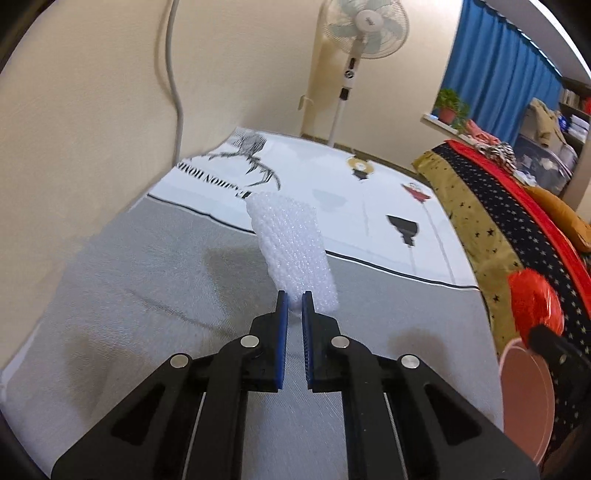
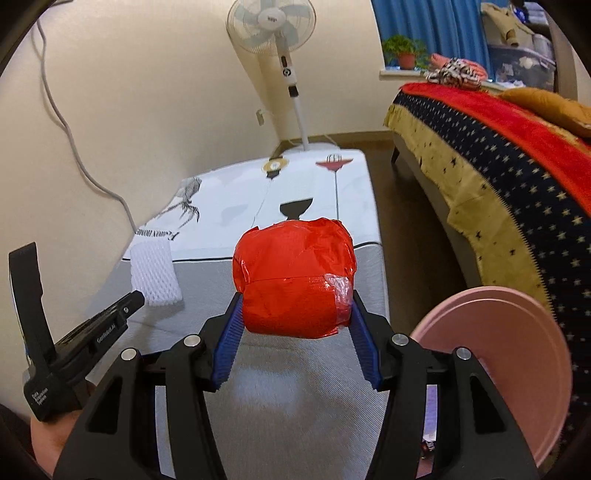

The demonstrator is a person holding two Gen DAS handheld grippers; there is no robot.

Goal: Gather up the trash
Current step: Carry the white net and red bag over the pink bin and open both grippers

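1. Left gripper (image 1: 294,306) nearly closed, blue pads pinching the lower end of a white foam net sleeve (image 1: 291,243), held clear above a grey-and-white mattress (image 1: 147,295).
2. Right gripper (image 2: 295,314) about half spread, pads pressed to both sides of a crumpled red plastic bundle (image 2: 295,277), clear wrapping stuck to its right side, also lifted off the mattress.
3. Seen only from the right wrist: far end of the mattress, wooden floor (image 2: 399,236) beside it, left gripper's black body with a hand (image 2: 48,439) beneath.
4. Seen in both: pink round bin (image 2: 509,362) low at right, near a star-patterned bed cover (image 2: 498,177); standing fan (image 2: 273,26) against the cream wall.
5. From the left wrist, red bundle only a blur at right edge.
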